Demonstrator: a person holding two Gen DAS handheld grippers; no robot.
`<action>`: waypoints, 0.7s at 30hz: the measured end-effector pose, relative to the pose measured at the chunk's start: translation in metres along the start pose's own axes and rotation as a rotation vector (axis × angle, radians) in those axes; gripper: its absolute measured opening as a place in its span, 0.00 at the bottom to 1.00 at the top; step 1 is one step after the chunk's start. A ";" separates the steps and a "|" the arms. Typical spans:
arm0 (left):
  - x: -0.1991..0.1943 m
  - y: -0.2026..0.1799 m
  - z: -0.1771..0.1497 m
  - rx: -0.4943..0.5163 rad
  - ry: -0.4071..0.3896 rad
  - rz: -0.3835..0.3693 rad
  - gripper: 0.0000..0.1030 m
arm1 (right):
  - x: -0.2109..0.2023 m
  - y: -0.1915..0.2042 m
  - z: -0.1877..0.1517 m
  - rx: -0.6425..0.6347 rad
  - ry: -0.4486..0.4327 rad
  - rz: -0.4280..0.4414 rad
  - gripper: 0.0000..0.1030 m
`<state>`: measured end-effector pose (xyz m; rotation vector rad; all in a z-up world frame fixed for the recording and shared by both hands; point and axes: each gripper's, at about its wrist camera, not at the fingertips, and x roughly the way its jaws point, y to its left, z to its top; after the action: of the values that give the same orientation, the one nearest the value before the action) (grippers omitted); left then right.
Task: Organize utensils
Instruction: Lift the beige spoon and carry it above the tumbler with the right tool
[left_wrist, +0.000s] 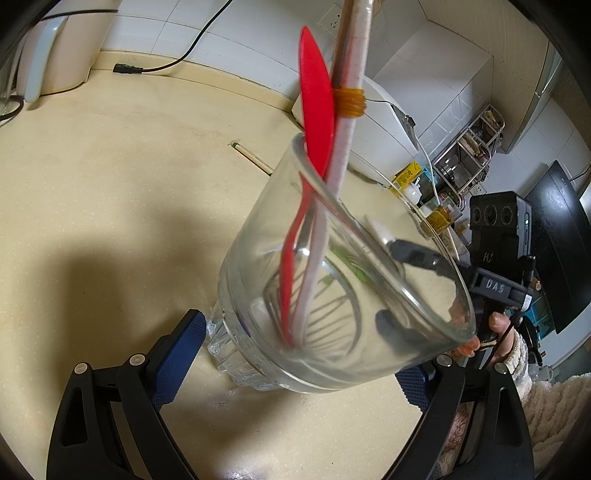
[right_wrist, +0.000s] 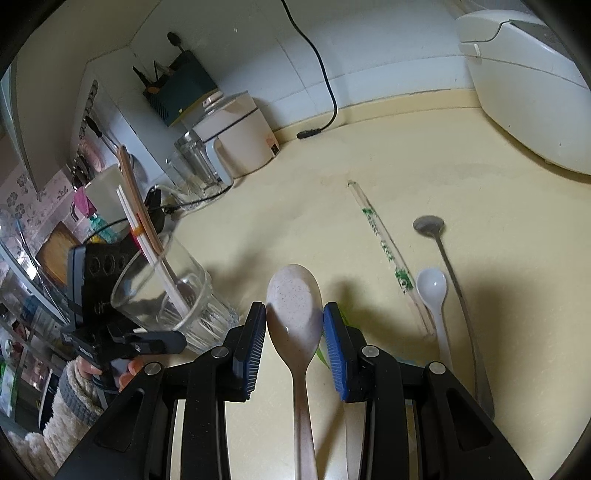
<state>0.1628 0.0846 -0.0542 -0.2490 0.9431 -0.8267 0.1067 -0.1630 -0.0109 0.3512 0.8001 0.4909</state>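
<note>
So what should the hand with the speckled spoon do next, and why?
Probably carry the speckled spoon over to the glass and lower it in. The right tool is shut on the spoon's bowl, and the left tool grips the glass, tilted toward it. Chopsticks and a red spoon already stand inside, so this one likely goes in next.

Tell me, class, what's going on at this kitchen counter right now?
A person is sorting utensils with two hand-held grippers. The left gripper steadies a clear glass that already holds a red spoon and chopsticks. The right gripper grips a speckled spoon by its bowl. A white spoon, a metal spoon and a wrapped chopstick lie on the counter.
</note>
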 end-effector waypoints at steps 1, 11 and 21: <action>0.000 0.000 0.000 0.000 0.000 0.000 0.92 | -0.003 0.000 0.001 0.002 -0.007 0.003 0.31; 0.000 0.000 0.000 -0.001 -0.001 -0.001 0.92 | -0.028 0.022 0.024 -0.019 -0.103 0.063 0.31; 0.000 0.000 0.000 -0.001 -0.001 -0.001 0.92 | -0.047 0.035 0.039 -0.039 -0.180 0.092 0.31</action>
<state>0.1628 0.0844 -0.0541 -0.2503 0.9427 -0.8271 0.0980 -0.1633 0.0586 0.3915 0.6011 0.5519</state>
